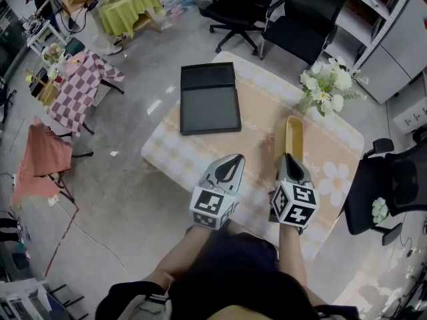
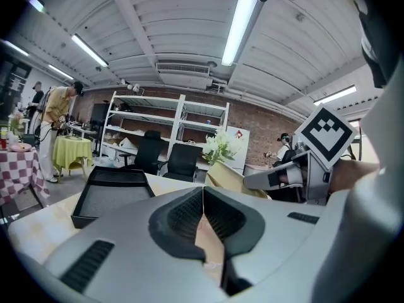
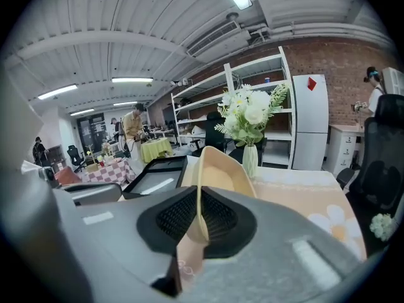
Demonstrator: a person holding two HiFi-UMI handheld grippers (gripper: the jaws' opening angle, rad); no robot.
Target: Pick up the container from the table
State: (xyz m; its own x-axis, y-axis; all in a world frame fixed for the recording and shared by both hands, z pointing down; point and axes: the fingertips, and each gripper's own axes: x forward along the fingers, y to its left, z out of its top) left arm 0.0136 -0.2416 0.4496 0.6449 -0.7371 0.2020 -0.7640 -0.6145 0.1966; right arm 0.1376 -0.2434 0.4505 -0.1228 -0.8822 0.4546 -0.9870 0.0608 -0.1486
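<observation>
The container [image 1: 293,137] is a long, shallow, pale yellow dish, lifted off the table [image 1: 257,122] at the right. My right gripper [image 1: 288,159] is shut on its near rim. In the right gripper view the thin rim runs between the black pads [image 3: 218,216] and the container [image 3: 218,172] stretches away from my right gripper [image 3: 201,223]. My left gripper [image 1: 233,160] hovers to its left, shut, with nothing in it. In the left gripper view my left gripper [image 2: 203,210] has its pads pressed together, and the container [image 2: 226,177] shows at the right.
A black rectangular tray [image 1: 209,99] lies at the table's far left. A vase of white flowers [image 1: 327,84] stands at the far right corner. Black office chairs [image 1: 300,19] stand behind the table, and another chair [image 1: 390,185] to the right.
</observation>
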